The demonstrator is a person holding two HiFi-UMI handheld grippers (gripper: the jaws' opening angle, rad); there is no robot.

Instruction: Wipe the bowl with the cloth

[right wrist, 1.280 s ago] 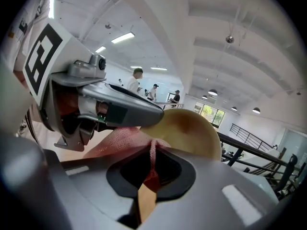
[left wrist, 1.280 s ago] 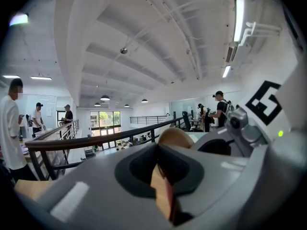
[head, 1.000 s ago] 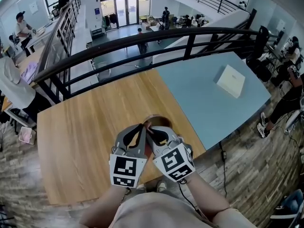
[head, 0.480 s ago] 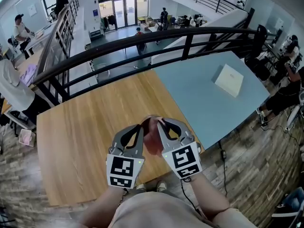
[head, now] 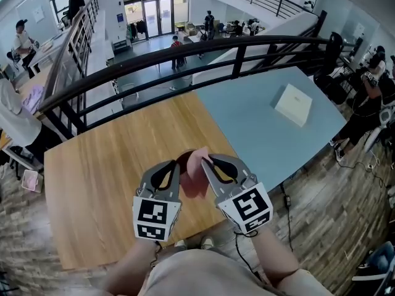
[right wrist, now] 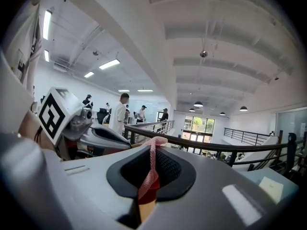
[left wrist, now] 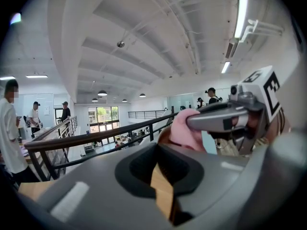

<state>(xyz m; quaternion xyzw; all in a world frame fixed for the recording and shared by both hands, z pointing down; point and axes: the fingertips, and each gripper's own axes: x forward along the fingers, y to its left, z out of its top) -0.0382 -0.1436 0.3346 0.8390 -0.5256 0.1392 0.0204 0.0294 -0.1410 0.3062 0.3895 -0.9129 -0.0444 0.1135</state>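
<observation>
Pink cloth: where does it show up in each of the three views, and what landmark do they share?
Head view: pink cloth low centre, between left gripper and right gripper.
Left gripper view: right of centre, under the right gripper.
Right gripper view: thin strip low centre, pinched in its jaws.
Shared landmark: the black railing.

The left hand-held gripper (head: 177,165) and the right hand-held gripper (head: 205,161) have been drawn apart, and the pink cloth (head: 195,176) has been brought up between them, so that the bowl (head: 183,156) is now largely covered.
</observation>
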